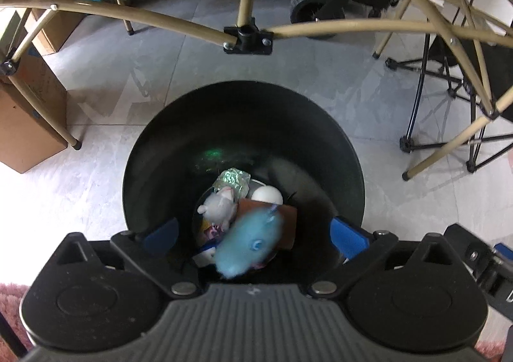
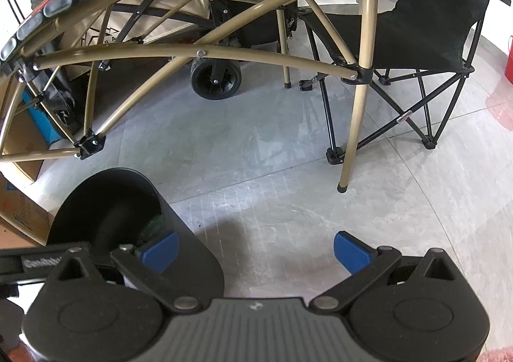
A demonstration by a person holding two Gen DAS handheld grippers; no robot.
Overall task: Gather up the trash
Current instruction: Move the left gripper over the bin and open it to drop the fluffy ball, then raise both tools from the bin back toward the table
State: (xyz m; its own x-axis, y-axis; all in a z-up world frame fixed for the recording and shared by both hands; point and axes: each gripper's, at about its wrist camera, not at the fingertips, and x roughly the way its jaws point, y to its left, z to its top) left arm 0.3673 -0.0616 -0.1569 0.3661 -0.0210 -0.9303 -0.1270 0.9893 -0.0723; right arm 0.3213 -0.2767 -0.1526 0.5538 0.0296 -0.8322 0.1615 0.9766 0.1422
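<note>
Trash lay in a black bin (image 1: 243,125) on the grey floor (image 1: 96,169): a blurred blue plush (image 1: 248,246), a white plush (image 1: 219,205), a crumpled wrapper (image 1: 232,181), a white ball (image 1: 267,194) and brown card (image 1: 287,221). The left hand-held gripper (image 1: 253,235) stood wide above it, gripping nothing. From the right wrist, the right hand-held gripper (image 2: 255,250) stood wide and empty over bare floor beside the bin (image 2: 105,198).

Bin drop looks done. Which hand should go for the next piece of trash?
Probably the right. The right gripper is open and empty over bare floor, beside the bin. The left gripper is open too, directly above the bin, with the blue fluffy piece blurred below it.
</note>
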